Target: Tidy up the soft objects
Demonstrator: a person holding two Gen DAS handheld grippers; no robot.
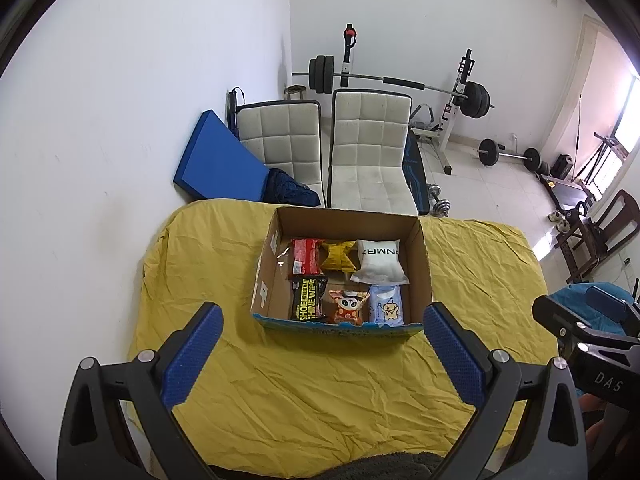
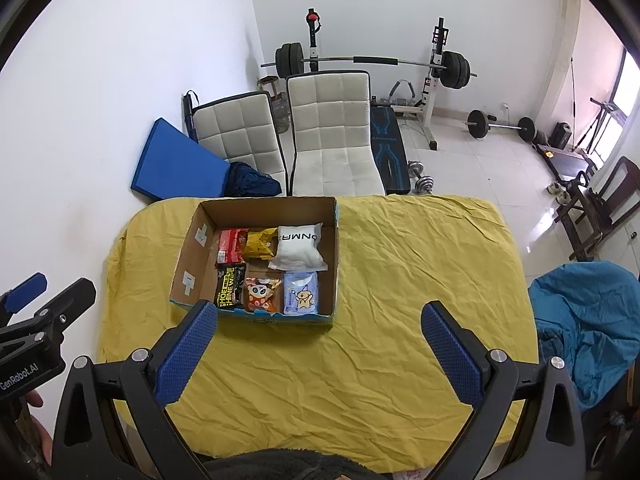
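Note:
A cardboard box (image 1: 422, 260) (image 2: 188, 256) stands on the yellow cloth, holding several soft packs in two rows. At the back lie a red pack (image 1: 306, 256), a yellow pack (image 1: 339, 261) and a white pouch (image 1: 378, 266) (image 2: 298, 252). In front lie a black shoe-wipes pack (image 1: 309, 298) (image 2: 230, 286), an orange cartoon pack (image 1: 347, 306) (image 2: 260, 294) and a pale blue tissue pack (image 1: 387, 305) (image 2: 301, 293). My left gripper (image 1: 322, 322) hangs open just short of the box, nothing between its blue pads. My right gripper (image 2: 320, 320) is open too, near the box's front right.
The yellow cloth (image 1: 320, 380) covers the table up to a white wall on the left. Two white padded chairs (image 1: 368, 152) and a blue mat (image 1: 216, 156) stand behind the table. A weight bench with barbell (image 2: 372, 60) is farther back. Blue fabric (image 2: 588, 320) lies at the right.

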